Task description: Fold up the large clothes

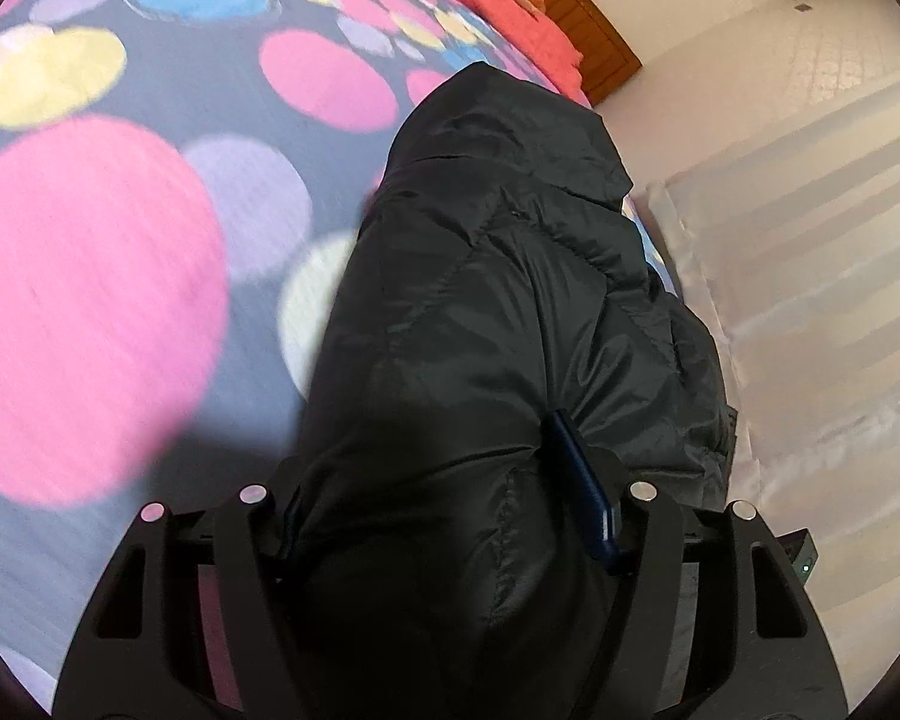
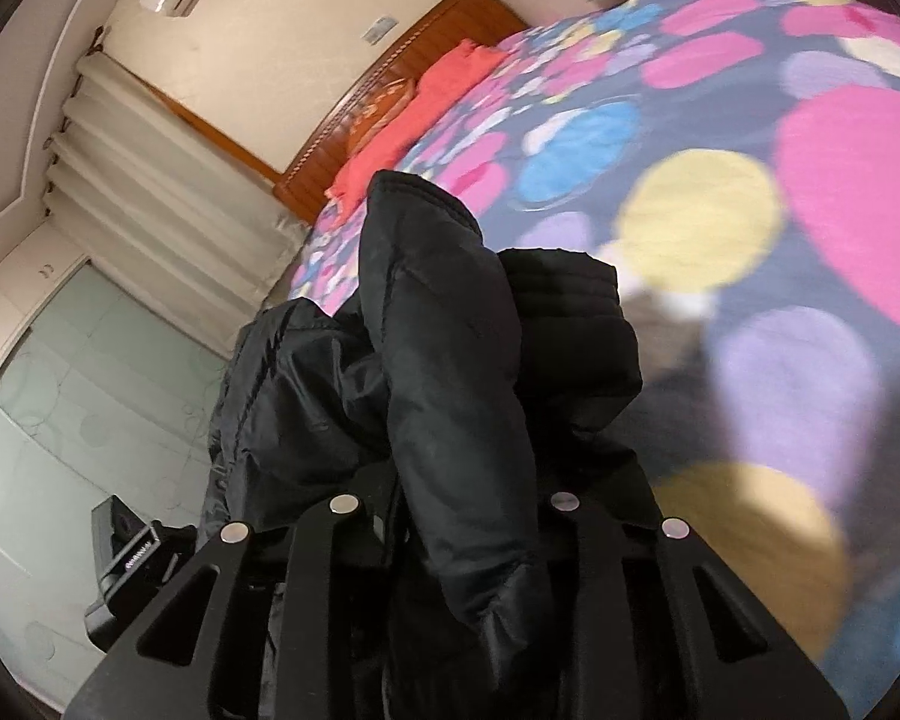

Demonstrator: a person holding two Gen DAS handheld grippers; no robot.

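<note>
A black quilted puffer jacket (image 1: 498, 312) hangs and bunches over the edge of a bed with a dotted cover (image 1: 150, 240). My left gripper (image 1: 450, 510) is shut on the jacket's fabric, which fills the space between its fingers; one blue finger pad (image 1: 582, 486) shows against the cloth. In the right wrist view the same jacket (image 2: 450, 360) is gathered in thick folds, with a ribbed hem or cuff (image 2: 570, 294) on top. My right gripper (image 2: 456, 516) is shut on a fold of the jacket; its fingertips are hidden by the cloth.
The bed cover (image 2: 750, 192) has large pink, yellow, blue and lilac dots. A coral blanket (image 2: 414, 120) and a wooden headboard (image 2: 426, 36) are at the far end. White curtains (image 1: 810, 228) hang beside the bed. The left gripper's body (image 2: 126, 564) shows low at left.
</note>
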